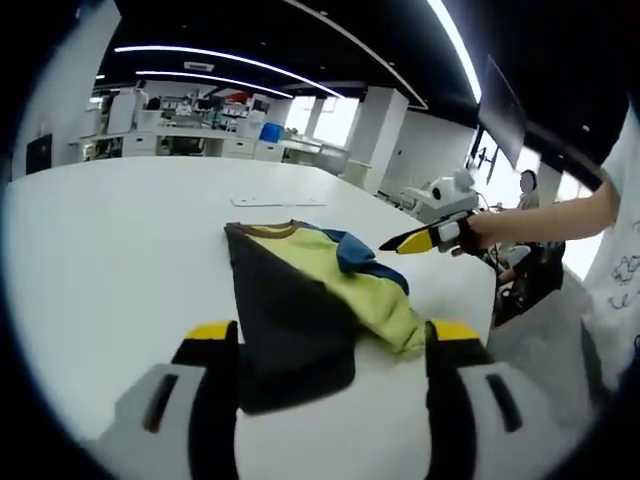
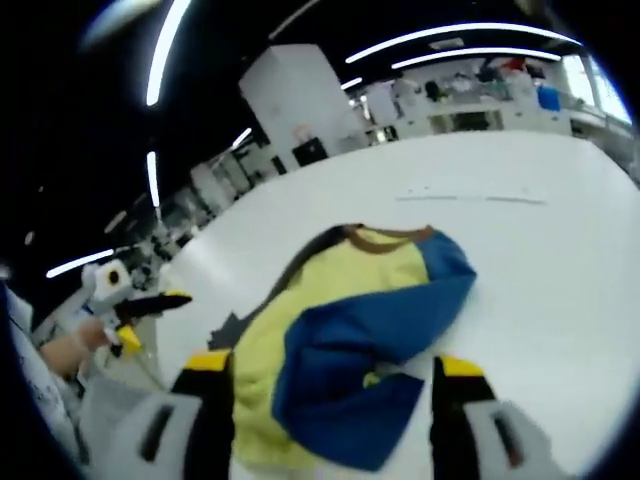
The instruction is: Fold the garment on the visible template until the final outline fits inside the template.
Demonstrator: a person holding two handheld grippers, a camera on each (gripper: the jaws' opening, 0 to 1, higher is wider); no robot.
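On a white table lies a partly folded shirt — yellow, blue, dark — with the left gripper and right gripper both spread, grasping nothing.

Grey left gripper with 2 yellow-tipped black jaws; white printed sleeve.

Folded garment on white table, left hand-held gripper open, apart

The shirt lies partly folded on the white table. It is yellow, with a blue sleeve on top and a dark side.
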